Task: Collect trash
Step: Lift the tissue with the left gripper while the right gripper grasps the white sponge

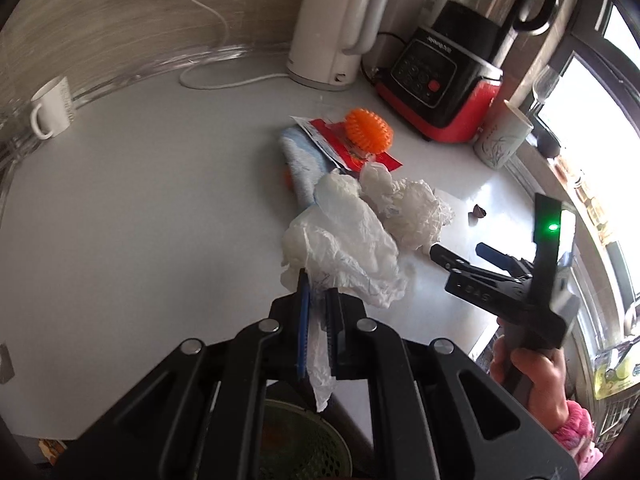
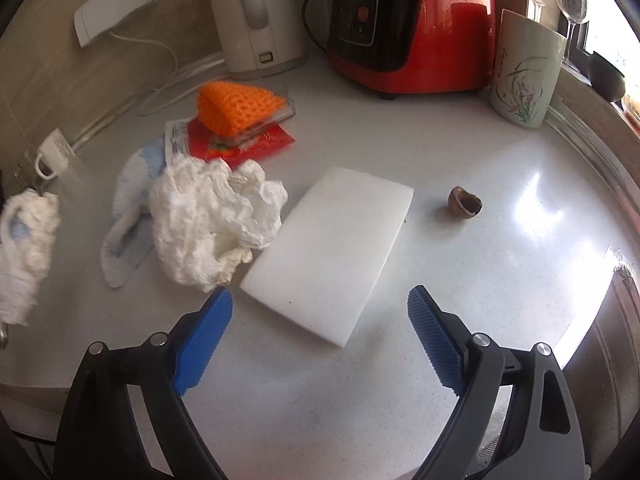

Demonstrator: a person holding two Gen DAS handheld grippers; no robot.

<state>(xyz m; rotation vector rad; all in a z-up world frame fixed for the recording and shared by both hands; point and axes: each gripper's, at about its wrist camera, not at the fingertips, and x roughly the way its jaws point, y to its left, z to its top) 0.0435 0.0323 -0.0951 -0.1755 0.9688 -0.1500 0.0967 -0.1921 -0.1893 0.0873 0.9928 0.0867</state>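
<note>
A crumpled white plastic wrapper (image 1: 344, 256) hangs pinched in my left gripper (image 1: 319, 300), its blue-padded fingers (image 1: 303, 320) closed nearly flat on a twisted tail of it, the bulk of it apparently clear of the pale grey tabletop (image 1: 140, 208). Just beyond it a second wad of crumpled white tissue (image 2: 212, 220) lies on the tabletop, touching a light-blue cloth (image 2: 132, 184) and just beside a flat white rectangular sponge block (image 2: 332, 252). A small brown nutshell (image 2: 465, 203) sits well apart, nearer the window side.

The step in hand looks like the first pickup of the clearing, with more trash left. My right gripper (image 2: 320, 312) points steeply down over the near end of the sponge block, fingers (image 2: 434, 336) spread wide and holding nothing. Next, I judge, the left carries its wrapper to the green mesh bin (image 1: 304, 440) below the tabletop's edge, while the right shifts left onto the tissue wad.
</note>
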